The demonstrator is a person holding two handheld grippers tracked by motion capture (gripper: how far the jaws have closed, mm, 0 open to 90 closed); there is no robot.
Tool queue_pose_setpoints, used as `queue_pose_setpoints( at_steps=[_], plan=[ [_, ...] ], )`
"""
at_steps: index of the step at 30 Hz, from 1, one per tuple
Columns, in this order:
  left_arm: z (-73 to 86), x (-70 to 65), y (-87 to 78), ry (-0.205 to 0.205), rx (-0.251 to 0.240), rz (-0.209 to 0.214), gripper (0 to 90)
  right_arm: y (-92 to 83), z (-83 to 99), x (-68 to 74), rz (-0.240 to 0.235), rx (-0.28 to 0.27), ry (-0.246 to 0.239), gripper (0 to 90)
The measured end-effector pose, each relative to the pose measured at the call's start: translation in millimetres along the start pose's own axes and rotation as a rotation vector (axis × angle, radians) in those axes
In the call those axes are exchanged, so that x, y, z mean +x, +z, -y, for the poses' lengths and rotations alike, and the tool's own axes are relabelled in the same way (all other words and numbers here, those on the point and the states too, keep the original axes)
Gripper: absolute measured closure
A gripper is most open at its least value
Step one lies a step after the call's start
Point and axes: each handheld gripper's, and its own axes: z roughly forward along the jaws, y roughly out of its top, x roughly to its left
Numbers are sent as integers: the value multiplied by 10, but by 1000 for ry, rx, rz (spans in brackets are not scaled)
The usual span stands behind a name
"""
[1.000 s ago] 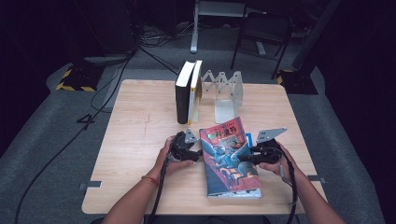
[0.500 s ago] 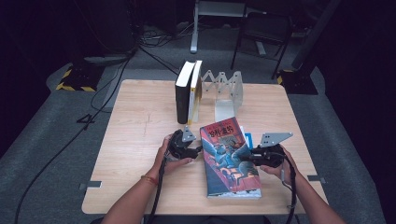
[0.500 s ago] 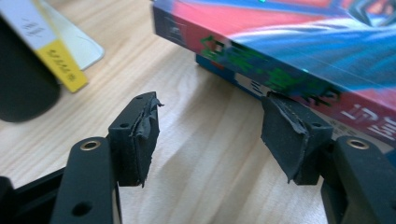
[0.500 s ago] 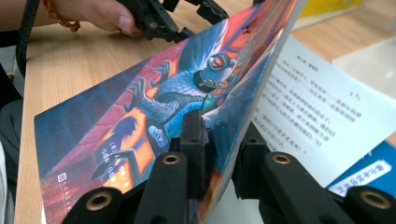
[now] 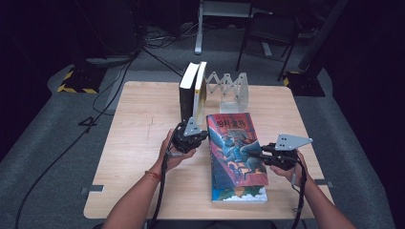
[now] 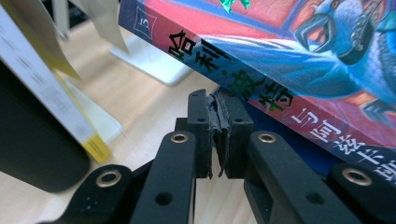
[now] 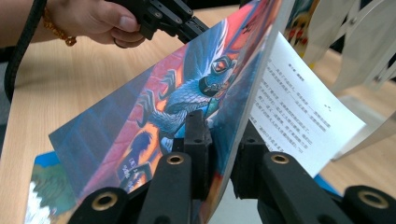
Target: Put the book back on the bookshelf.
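A book with a colourful blue-and-red cover [image 5: 234, 143] is tilted up off a second book [image 5: 239, 194] that lies flat on the table. My right gripper [image 5: 255, 155] holds its open edge. In the right gripper view the jaws [image 7: 219, 123] have just been closing and grip the cover [image 7: 154, 126], with a printed page [image 7: 299, 112] fanning to the right. My left gripper [image 5: 205, 136] is at the spine side. Its jaws [image 6: 218, 100] have just been closing and now stand pad to pad with nothing between them, right under the spine [image 6: 280, 60].
Two upright books [image 5: 192, 93], one dark and one yellow-edged, stand at the back of the wooden table [image 5: 138, 143] beside a white folding rack [image 5: 229, 88]. The rack's base [image 6: 149, 60] is close behind the lifted book.
The left gripper has risen and its jaws have shut. The colourful book's spine side and far end have come up, so it tilts more steeply. The right gripper has barely moved.
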Motion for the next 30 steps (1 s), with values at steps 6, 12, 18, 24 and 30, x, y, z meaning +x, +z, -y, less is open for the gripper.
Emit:
queue_pose_setpoints(
  at_steps=[6,12,18,24,30],
  plan=[
    [-79,83,-52,-68,-66,-3,874,-5,-56,-36,35,-84,-27,817],
    [-88,122,-30,-121,-116,13,871,10,-105,46,13,-110,-71,843],
    [-211,114,-75,-94,-109,-22,872,9,-120,55,68,-99,-72,845],
    [-516,128,-144,-46,-102,-58,883,-47,-162,35,129,-135,-74,852],
    [-854,118,-222,4,-129,-64,892,-72,-217,9,183,-189,-97,850]
  ],
)
